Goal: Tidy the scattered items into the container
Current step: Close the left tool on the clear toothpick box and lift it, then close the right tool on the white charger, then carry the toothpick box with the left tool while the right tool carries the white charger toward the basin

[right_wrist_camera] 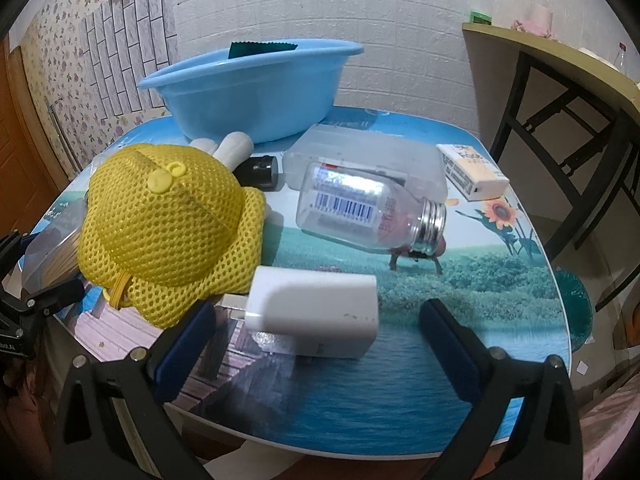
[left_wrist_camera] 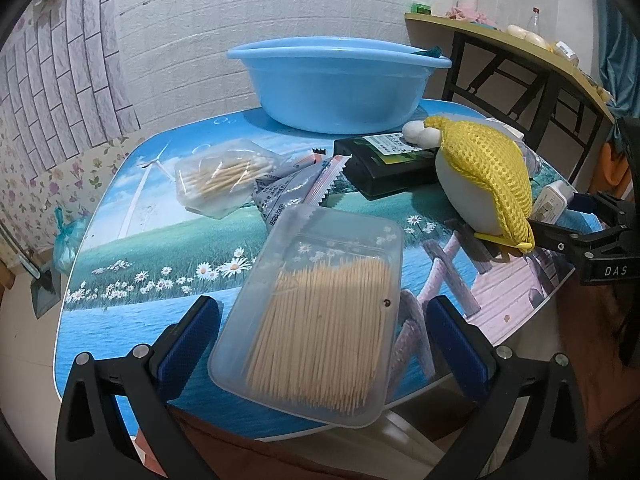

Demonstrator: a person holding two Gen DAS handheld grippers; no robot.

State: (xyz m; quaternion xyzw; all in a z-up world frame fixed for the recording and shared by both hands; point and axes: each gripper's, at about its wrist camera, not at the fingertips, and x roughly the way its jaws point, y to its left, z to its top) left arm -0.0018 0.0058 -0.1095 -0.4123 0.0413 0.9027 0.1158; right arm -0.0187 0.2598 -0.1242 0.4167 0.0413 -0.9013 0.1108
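Our left claw (left_wrist_camera: 320,332) is spread wide, toothpick box (left_wrist_camera: 316,316) lying between its fingers, untouched. Our right claw (right_wrist_camera: 320,340) is also apart, white charger (right_wrist_camera: 316,308) between its fingers. Blue basin (left_wrist_camera: 336,80) sits far ahead.

Far: basin (left_wrist_camera: 340,80) at the table's (left_wrist_camera: 132,248) far edge, by the wall.
Middle left: swab pack (left_wrist_camera: 222,178), sachets (left_wrist_camera: 292,192) just right of it.
Middle right: toy with hat (left_wrist_camera: 484,184) leaning on a dark box (left_wrist_camera: 384,164).
Near: toothpick box (left_wrist_camera: 316,320) overhanging the near edge.
Right: bottle (right_wrist_camera: 368,210) on its side; charger (right_wrist_camera: 320,312) nearer.
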